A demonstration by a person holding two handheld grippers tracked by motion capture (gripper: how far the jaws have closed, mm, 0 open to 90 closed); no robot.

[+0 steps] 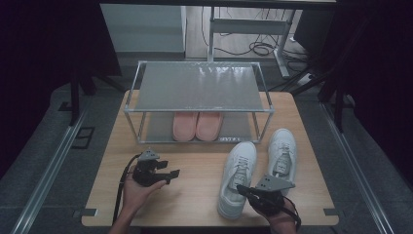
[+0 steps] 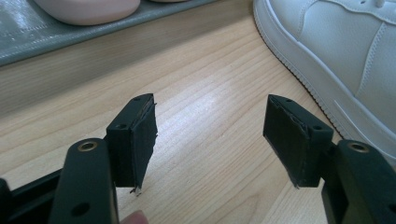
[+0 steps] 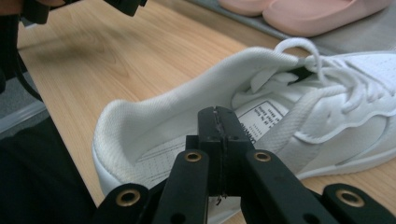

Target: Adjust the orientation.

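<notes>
White left sneaker (image 1: 237, 178) lies near the right gripper (image 1: 249, 191), whose jaws are pressed together empty above its collar; the left gripper (image 1: 171, 173) gapes, empty.

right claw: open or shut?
Shut. In the right gripper view the right claw has its pads pressed together with nothing between, poised over the white sneaker.

Right gripper (image 3: 218, 135) with jaws pressed together, nothing between them, tips over the heel opening of a white sneaker (image 3: 289, 112) lying on the wooden table (image 3: 116, 51), loose laces at right, pink slippers (image 3: 303, 14) on a grey shelf (image 3: 364, 28) beyond.
</notes>
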